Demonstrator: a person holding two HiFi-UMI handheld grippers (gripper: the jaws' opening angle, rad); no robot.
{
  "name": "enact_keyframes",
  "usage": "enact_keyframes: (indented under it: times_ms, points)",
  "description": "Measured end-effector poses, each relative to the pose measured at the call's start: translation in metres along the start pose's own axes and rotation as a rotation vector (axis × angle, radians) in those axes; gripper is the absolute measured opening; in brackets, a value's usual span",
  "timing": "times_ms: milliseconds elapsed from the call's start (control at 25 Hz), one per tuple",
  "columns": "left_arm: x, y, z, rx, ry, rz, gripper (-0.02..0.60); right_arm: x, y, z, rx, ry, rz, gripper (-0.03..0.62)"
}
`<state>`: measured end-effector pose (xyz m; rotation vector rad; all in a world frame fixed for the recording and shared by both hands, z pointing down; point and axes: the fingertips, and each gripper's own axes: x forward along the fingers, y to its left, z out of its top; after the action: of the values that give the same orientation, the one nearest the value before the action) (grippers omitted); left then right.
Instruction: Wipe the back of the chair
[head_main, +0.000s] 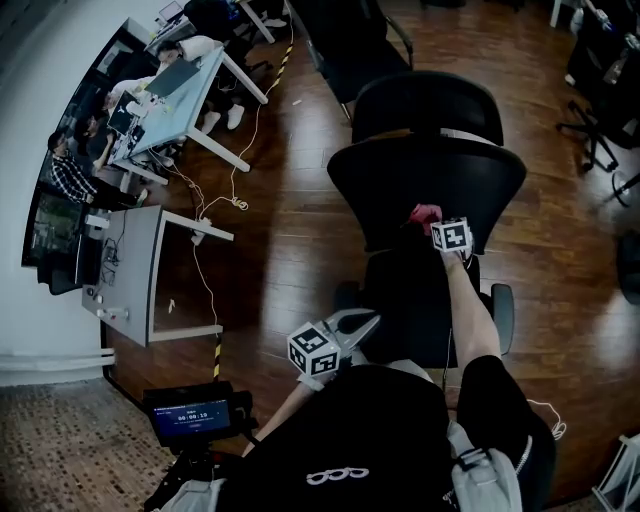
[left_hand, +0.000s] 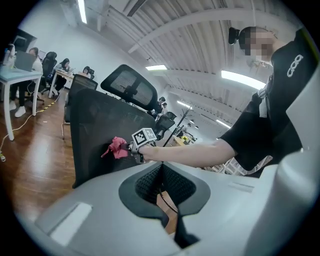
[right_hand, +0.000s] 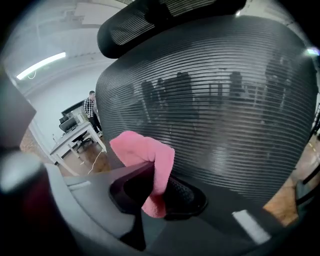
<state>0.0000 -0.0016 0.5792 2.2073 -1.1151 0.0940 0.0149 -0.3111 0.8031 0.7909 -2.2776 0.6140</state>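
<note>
Chair back (head_main: 425, 185) (left_hand: 100, 125) (right_hand: 225, 100): a black panel of ribbed mesh was shown upright near the middle of the head view, directly ahead of the person. Most of the right gripper view was filled by it.
Headrest (right_hand: 165, 20): a narrower mesh pad was seen mounted above the panel.
Cloth (head_main: 424, 214) (left_hand: 117, 147) (right_hand: 145, 155): a crumpled pink cloth was held against the lower middle of the mesh. Its free end was bunched above the jaws and a short tail was left hanging below them.
Right gripper (head_main: 427, 224) (left_hand: 131, 148) (right_hand: 159, 191): the jaws were clamped on the cloth, with a fold pinched between the two dark pads. The tool was carried on an outstretched forearm (left_hand: 190, 152) and was pointed at the panel.
Left gripper (head_main: 358, 324) (left_hand: 161, 175): the jaws were closed together at the tips with nothing held between them. The tool was kept low and close to the person's body, well apart from the chair back and aimed towards it.
Surroundings: a dark wooden floor (head_main: 290, 230) was seen under the chair. White desks (head_main: 185, 75) with seated people (head_main: 70, 175) were placed at the upper left of the head view. A small lit screen (head_main: 190, 415) was mounted at the lower left.
</note>
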Motion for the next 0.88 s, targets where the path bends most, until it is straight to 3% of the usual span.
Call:
enact_keyframes:
  times_ms: [720,880]
  points:
    - [0.013,-0.021,-0.002,0.017,0.050,-0.028,-0.008,-0.091,-0.161,-0.036,0.273,-0.081,-0.244,0.046]
    - [0.014,-0.021,-0.005,0.016,0.055,-0.029,-0.008,-0.114,-0.197,-0.061,0.399,-0.104,-0.332,0.046]
